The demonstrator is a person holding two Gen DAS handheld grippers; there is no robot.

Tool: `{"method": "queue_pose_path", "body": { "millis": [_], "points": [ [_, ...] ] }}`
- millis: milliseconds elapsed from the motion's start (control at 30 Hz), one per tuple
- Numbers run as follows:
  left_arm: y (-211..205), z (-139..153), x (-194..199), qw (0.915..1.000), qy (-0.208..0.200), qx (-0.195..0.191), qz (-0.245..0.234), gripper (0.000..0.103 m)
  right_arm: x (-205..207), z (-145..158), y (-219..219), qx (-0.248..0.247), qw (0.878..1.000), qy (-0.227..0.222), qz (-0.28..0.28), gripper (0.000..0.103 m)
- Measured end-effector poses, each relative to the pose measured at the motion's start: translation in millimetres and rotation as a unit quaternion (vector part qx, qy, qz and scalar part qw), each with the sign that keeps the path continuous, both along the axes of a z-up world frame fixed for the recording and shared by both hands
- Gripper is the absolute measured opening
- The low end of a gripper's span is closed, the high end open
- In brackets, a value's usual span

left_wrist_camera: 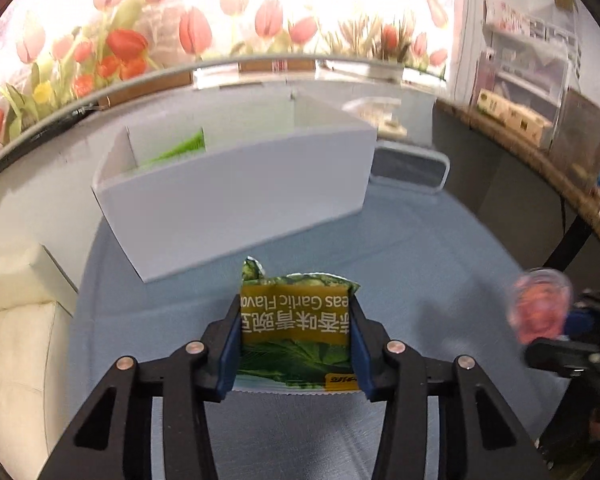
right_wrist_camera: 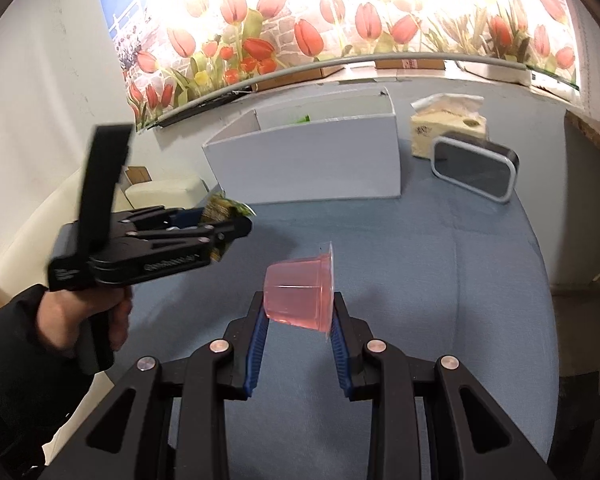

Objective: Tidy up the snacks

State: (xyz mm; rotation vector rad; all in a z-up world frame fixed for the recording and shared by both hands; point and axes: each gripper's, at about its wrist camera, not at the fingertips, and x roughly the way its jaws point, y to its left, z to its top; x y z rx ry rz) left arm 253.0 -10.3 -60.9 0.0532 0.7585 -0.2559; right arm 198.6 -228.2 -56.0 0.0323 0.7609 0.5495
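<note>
My left gripper (left_wrist_camera: 296,320) is shut on a green packet of garlic peas (left_wrist_camera: 296,320) and holds it above the blue tablecloth, short of the white box (left_wrist_camera: 236,196). The box holds another green packet (left_wrist_camera: 180,148) in its left compartment. My right gripper (right_wrist_camera: 298,308) is shut on a pink jelly cup (right_wrist_camera: 298,294), tipped on its side, above the cloth. The jelly cup (left_wrist_camera: 540,308) and right gripper also show at the right of the left wrist view. The left gripper (right_wrist_camera: 224,232) with its packet (right_wrist_camera: 224,208) shows at the left of the right wrist view, near the white box (right_wrist_camera: 308,160).
A black, white-rimmed rectangular device (right_wrist_camera: 474,170) and a tissue pack (right_wrist_camera: 448,124) stand right of the box. A cream sofa (left_wrist_camera: 16,320) lies left of the table. A tulip mural covers the back wall. Shelves (left_wrist_camera: 528,80) stand at the far right.
</note>
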Motion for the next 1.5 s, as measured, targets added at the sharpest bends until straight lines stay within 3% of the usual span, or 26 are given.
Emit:
{"method": "queue_pose_path", "body": {
  "millis": [200,400,633,767,800,833,867,900,1100,1200,1333,1433,1500],
  "points": [
    [13,55,16,0.999,-0.039,-0.022,0.008,0.05,45,37,25,0.005,0.999,-0.046,0.017,0.032],
    [39,93,73,0.9967,-0.056,-0.05,0.032,0.05,116,66,51,0.0,0.998,-0.069,0.01,0.032],
    [58,84,145,0.9974,-0.02,-0.041,0.055,0.05,210,64,75,-0.025,0.998,-0.061,-0.018,0.032],
    [59,70,169,0.998,-0.003,-0.027,0.057,0.054,236,55,77,-0.047,0.996,-0.061,-0.034,0.033],
    [60,65,177,0.9979,0.007,-0.025,0.059,0.064,239,54,75,-0.044,0.996,-0.062,-0.041,0.045],
    [61,62,180,0.9974,0.016,-0.02,0.067,0.086,244,52,71,-0.038,0.996,-0.06,-0.049,0.08],
    [63,61,182,0.9971,0.014,-0.022,0.072,0.095,246,51,67,-0.031,0.996,-0.062,-0.057,0.095],
    [66,61,181,0.9967,0.004,-0.028,0.077,0.103,245,50,62,-0.021,0.995,-0.075,-0.063,0.103],
    [76,62,170,0.9941,-0.022,-0.049,0.094,0.103,244,47,50,0.005,0.994,-0.063,-0.084,0.103],
    [73,68,156,0.9902,-0.061,-0.002,0.126,0.103,236,51,54,-0.008,0.993,-0.074,-0.091,0.103],
    [72,78,131,0.9866,-0.085,-0.002,0.14,0.103,208,61,61,-0.028,0.99,-0.113,-0.084,0.103],
    [65,90,103,0.9806,-0.117,0.007,0.157,0.103,171,74,57,-0.034,0.982,-0.157,-0.104,0.103],
    [57,97,80,0.9802,-0.136,0.005,0.144,0.103,141,83,55,-0.048,0.974,-0.195,-0.103,0.103]
  ]
}}
